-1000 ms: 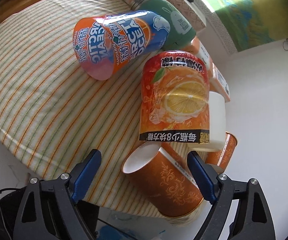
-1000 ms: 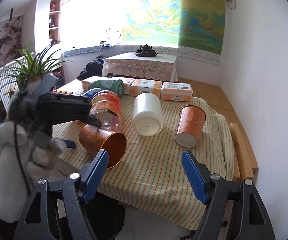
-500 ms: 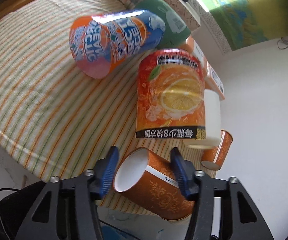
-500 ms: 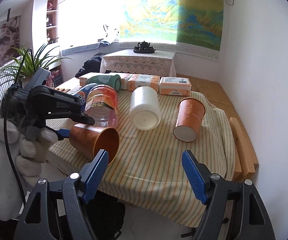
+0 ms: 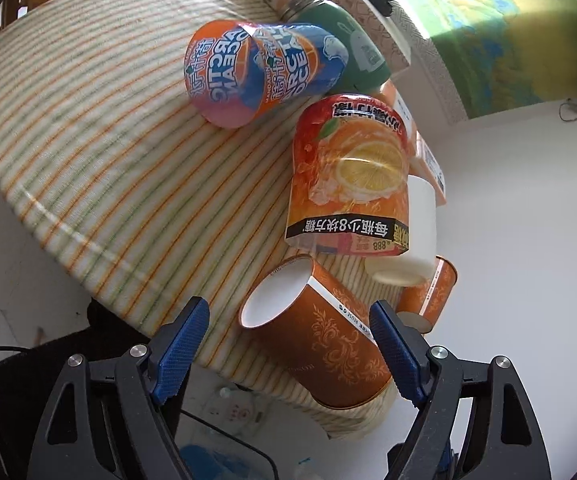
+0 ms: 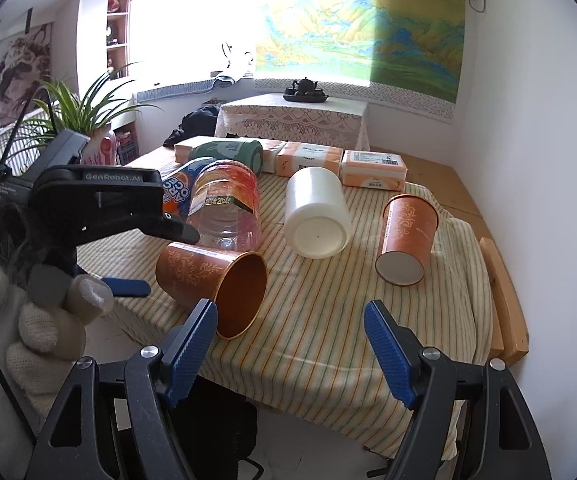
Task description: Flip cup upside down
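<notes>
An orange paper cup (image 5: 328, 340) with a gold pattern lies on its side at the table's near corner; in the right wrist view (image 6: 212, 280) its mouth faces the camera. My left gripper (image 5: 288, 352) is open, its blue pads on either side of the cup and apart from it. It shows in the right wrist view (image 6: 144, 256) as a black tool in a gloved hand. My right gripper (image 6: 288, 340) is open and empty above the table's front edge.
On the striped tablecloth (image 6: 328, 340) lie a second orange cup (image 6: 406, 236), a white cup (image 6: 316, 216), a clear orange-label cup (image 5: 348, 180), a blue-orange cup (image 5: 256, 68) and a green bottle (image 5: 352, 52). Tissue boxes (image 6: 372, 168) line the back. A plant (image 6: 80, 108) stands left.
My left gripper was closed around the orange cup half a second ago and has opened wide. The cup lies on its side as before. My right gripper has barely moved.
</notes>
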The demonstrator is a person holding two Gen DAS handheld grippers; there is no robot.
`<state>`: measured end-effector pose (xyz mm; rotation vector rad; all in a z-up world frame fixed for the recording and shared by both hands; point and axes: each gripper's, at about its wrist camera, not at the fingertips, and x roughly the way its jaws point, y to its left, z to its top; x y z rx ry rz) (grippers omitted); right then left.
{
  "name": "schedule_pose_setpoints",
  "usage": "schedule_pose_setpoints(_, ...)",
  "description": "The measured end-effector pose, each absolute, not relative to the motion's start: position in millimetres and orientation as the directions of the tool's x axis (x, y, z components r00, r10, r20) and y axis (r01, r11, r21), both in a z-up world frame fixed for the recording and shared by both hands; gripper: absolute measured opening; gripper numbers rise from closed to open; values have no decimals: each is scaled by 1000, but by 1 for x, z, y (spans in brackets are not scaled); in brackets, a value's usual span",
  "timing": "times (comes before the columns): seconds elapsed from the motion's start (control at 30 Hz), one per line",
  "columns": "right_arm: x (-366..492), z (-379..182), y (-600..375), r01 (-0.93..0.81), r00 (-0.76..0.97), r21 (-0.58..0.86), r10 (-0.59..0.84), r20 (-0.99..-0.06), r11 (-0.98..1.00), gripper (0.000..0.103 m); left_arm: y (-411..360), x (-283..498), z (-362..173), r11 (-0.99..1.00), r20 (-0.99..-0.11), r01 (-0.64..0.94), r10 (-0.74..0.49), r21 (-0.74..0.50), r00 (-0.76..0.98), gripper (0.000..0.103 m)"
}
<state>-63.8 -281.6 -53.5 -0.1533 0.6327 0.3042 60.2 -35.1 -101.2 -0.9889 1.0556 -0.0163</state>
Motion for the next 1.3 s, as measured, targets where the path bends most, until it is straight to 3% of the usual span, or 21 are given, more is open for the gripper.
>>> schedule_pose_setpoints(0.3, -65, -57, -286, -275, 782, -74, 179, -597, 959, 72, -56, 58, -106, 580, -705, -422, -447, -697, 550, 71)
schedule_pose_setpoints(0.97, -58, -63, -293, -256, 780, -54, 174, -602, 965, 72, -44, 59, -92, 623, -679, -342, -445, -703, 583, 64)
schedule_pose_setpoints(1.2, -55, -64, -296, -244, 780, -45, 168, -603, 969, 72, -54, 58, -69, 718, -669, -256, -374, -647, 642, 63)
schedule_pose_setpoints(1.3, -54, -65, -300, -229, 782, -30, 165, -601, 973, 72, -79, 60, -50, 827, -667, -138, -328, -545, 669, 63)
